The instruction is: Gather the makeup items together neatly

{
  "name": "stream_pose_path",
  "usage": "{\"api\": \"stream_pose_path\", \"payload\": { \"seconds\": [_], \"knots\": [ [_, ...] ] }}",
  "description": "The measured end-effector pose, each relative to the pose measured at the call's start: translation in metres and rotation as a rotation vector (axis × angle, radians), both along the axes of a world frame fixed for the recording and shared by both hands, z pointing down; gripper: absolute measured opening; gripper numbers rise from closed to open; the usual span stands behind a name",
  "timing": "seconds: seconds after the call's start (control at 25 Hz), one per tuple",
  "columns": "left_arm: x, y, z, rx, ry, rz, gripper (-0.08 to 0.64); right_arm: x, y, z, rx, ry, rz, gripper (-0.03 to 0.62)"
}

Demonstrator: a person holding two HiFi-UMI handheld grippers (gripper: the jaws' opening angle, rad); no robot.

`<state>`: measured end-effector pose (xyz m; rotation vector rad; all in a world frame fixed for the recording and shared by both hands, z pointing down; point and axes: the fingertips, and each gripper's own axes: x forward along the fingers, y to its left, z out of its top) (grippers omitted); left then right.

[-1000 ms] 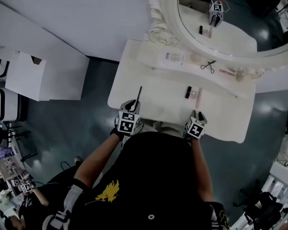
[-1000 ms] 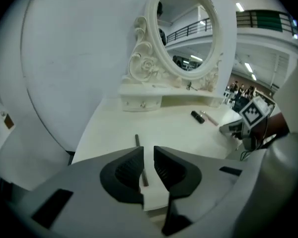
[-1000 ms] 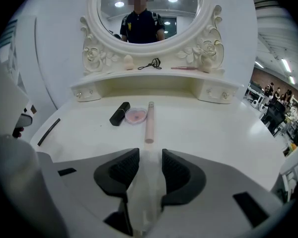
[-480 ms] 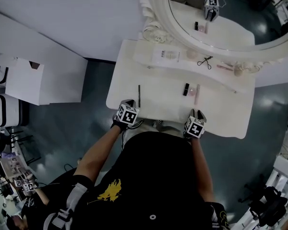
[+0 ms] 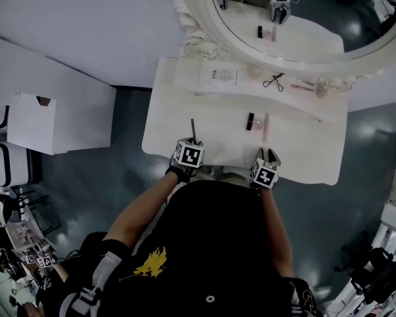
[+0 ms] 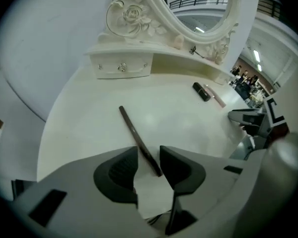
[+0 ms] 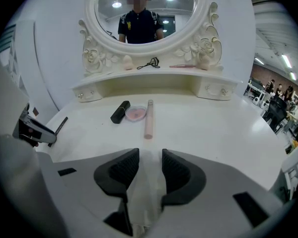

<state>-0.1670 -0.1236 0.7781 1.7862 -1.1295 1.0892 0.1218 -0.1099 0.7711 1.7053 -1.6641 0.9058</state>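
Observation:
A thin dark makeup pencil [image 6: 134, 130] lies on the white dressing table [image 5: 303, 157], towards its left side [image 5: 193, 129]. My left gripper [image 6: 149, 155] points down at the pencil's near end, which sits between its jaws. The jaws have just been opening and stand apart, so the gripper is open. A black lipstick [image 7: 120, 111], a round pink compact [image 7: 135, 113] and a pink tube [image 7: 149, 118] lie together at mid table. My right gripper [image 7: 150, 157] hovers at the front edge [image 5: 268, 154], open with nothing between its jaws.
The raised shelf under the oval mirror [image 5: 284, 18] carries an eyelash curler [image 7: 149, 63], a sponge [image 7: 127, 62], a thin pink item [image 7: 181, 66] and a white card [image 5: 219, 76]. A white box [image 5: 33, 114] stands on the floor to the left.
The left gripper had drawn back to the left of the pencil, then moved right and down over its near end. The right gripper has stayed still.

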Motion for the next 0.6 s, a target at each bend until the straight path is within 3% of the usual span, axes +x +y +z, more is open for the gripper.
{"api": "stream_pose_path", "payload": {
  "seconds": [0.08,0.12,0.36,0.6],
  "knots": [
    [-0.001,-0.003,0.001,0.001,-0.024,-0.004,0.120,0.000,0.000,0.000,0.000,-0.001,-0.002,0.163],
    [0.000,-0.005,-0.001,0.012,-0.024,-0.005,0.053,0.001,0.000,0.000,0.001,-0.002,-0.002,0.163],
    [0.021,-0.029,-0.016,0.043,-0.015,0.040,0.052,0.000,-0.002,-0.001,0.007,0.000,-0.017,0.163],
    [0.093,-0.067,-0.023,0.053,0.080,0.064,0.052,0.003,-0.004,-0.002,0.019,0.010,-0.035,0.163]
  ]
}}
